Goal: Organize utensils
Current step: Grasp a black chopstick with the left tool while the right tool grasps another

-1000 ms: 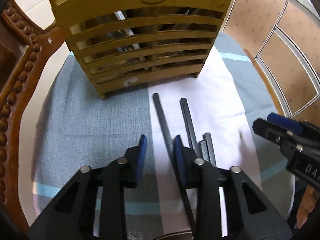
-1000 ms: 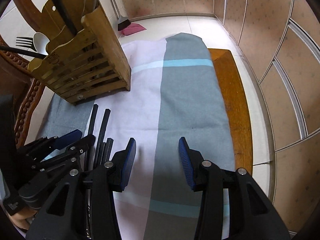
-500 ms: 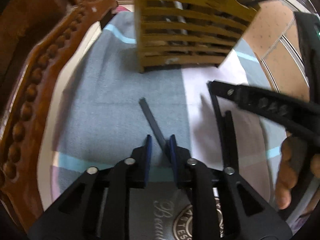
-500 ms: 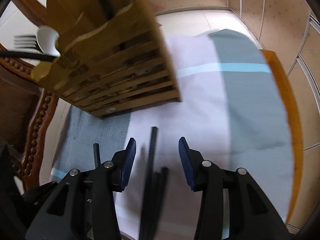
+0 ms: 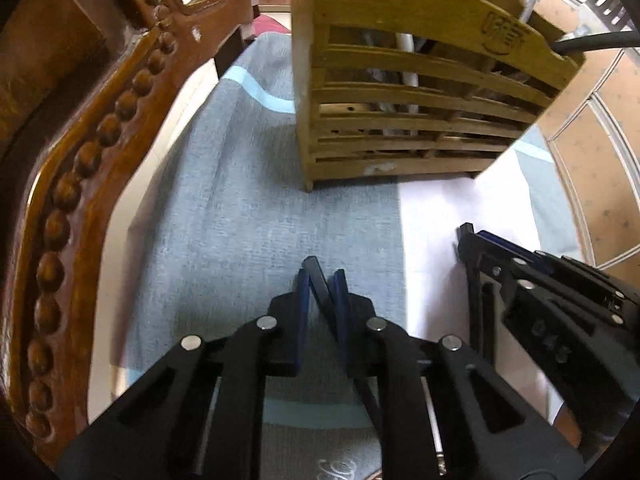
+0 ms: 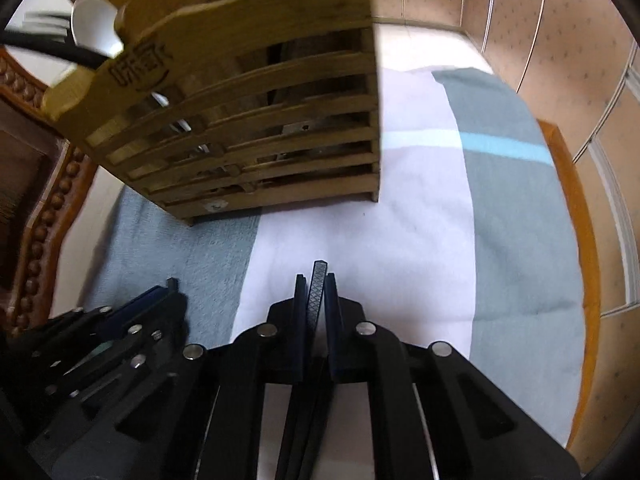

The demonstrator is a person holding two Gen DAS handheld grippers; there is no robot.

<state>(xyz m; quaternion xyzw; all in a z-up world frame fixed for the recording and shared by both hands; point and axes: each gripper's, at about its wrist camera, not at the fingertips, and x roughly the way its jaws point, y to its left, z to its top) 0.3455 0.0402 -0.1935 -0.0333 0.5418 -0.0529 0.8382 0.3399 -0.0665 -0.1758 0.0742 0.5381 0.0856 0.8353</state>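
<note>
A carved wooden chair back (image 5: 80, 152) curves along the left edge. On the grey and white cloth (image 5: 240, 220), the left gripper (image 5: 321, 280) has its blue pads pinching one black chopstick (image 5: 314, 270). Ahead stands a slatted bamboo utensil holder (image 5: 420, 92), with utensils inside. To the right, the right gripper (image 6: 315, 280) clamps another black chopstick (image 6: 318, 280) over the white cloth.

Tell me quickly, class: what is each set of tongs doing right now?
Left tongs: closed on a black chopstick.
Right tongs: closed on a black textured chopstick.
</note>
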